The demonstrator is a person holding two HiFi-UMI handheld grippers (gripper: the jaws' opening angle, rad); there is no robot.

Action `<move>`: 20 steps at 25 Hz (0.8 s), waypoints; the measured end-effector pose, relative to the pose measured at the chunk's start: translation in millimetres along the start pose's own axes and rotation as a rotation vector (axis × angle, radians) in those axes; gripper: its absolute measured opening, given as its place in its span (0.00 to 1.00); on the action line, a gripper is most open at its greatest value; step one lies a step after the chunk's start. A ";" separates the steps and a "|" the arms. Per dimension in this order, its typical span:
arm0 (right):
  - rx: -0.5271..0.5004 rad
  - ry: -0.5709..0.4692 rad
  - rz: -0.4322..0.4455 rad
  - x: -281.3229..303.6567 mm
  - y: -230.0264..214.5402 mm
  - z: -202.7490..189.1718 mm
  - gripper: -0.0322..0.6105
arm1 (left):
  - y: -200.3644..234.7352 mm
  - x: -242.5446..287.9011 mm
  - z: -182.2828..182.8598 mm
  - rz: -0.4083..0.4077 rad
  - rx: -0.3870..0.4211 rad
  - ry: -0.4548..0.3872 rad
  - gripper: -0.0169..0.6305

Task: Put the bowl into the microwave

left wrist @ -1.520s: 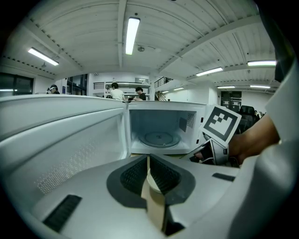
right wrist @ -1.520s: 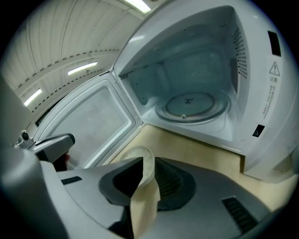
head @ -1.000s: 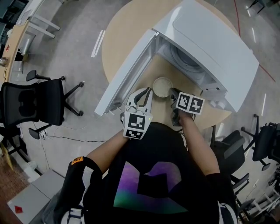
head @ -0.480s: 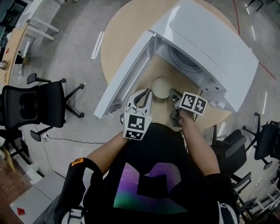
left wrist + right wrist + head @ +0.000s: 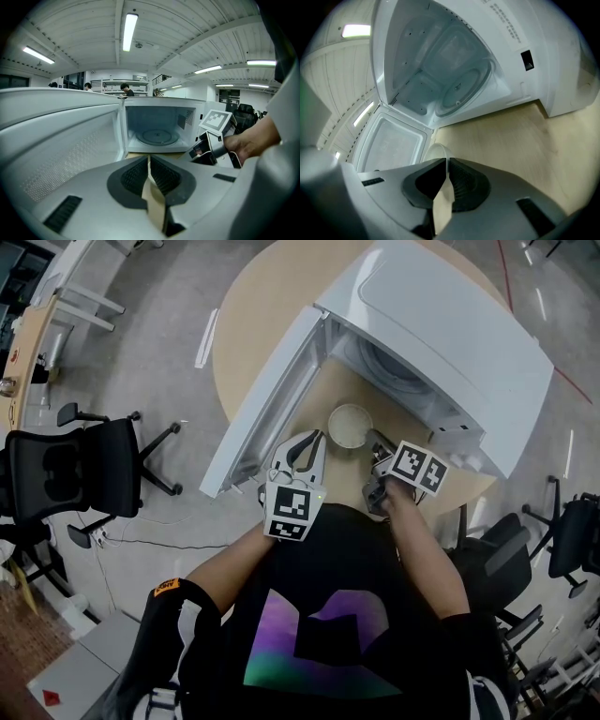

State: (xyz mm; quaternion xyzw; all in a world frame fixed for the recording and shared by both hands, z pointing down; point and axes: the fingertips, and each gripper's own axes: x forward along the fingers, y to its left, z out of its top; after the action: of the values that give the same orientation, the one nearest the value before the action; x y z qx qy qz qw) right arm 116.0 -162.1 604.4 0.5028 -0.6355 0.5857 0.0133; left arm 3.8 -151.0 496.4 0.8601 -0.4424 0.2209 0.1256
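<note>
Two grippers sit side by side before the open microwave point(image 5: 441, 324). The right gripper point(image 5: 444, 164) has its jaws drawn narrow on the near rim of the bowl point(image 5: 433, 152). The bowl rests on the table point(image 5: 262, 306) just outside the cavity, beside the swung-out door point(image 5: 272, 399). The left gripper point(image 5: 149, 161) has its jaws pressed almost together, with only a thin slit showing table between them and nothing in its grasp. It lies left of the bowl and points at the turntable point(image 5: 157, 137). Both bare forearms reach forward from the body, and the right hand point(image 5: 248, 143) is wrapped round its gripper's handle.
</note>
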 end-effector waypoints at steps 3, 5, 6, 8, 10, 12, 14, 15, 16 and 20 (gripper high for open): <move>0.027 -0.047 0.007 -7.9 4.1 7.6 0.11 | -1.2 1.2 1.8 -0.006 0.006 -0.003 0.10; 0.042 -0.077 0.011 -13.0 7.4 13.5 0.11 | -1.6 2.5 3.6 -0.009 0.009 -0.005 0.10; 0.045 -0.091 0.012 -15.2 9.2 16.9 0.11 | -1.5 3.4 4.6 -0.010 0.011 -0.007 0.10; 0.050 -0.118 0.016 -18.8 12.7 24.1 0.11 | -1.3 5.6 6.5 -0.011 0.016 -0.010 0.10; 0.058 -0.142 0.022 -22.1 16.7 31.2 0.11 | -2.0 7.6 9.2 -0.012 0.019 -0.016 0.10; 0.066 -0.164 0.029 -25.1 20.9 38.1 0.11 | -3.0 9.3 12.8 -0.015 0.021 -0.024 0.10; 0.073 -0.189 0.034 -27.8 24.4 45.4 0.11 | -3.6 11.5 16.5 -0.016 0.021 -0.032 0.10; 0.076 -0.202 0.035 -29.0 25.7 49.1 0.11 | -3.5 12.9 18.4 -0.017 0.019 -0.035 0.10; 0.079 -0.215 0.035 -30.0 26.9 52.7 0.11 | -3.1 14.4 20.4 -0.017 0.014 -0.038 0.10; 0.091 -0.267 0.035 -33.4 30.1 66.8 0.11 | 1.1 20.3 31.5 -0.015 0.007 -0.058 0.10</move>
State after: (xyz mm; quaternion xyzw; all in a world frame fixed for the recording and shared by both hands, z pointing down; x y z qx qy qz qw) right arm 151.0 -197.7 541.3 0.5651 -0.6131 0.5420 -0.1046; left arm 21.8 -178.9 479.0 0.8699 -0.4385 0.1965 0.1114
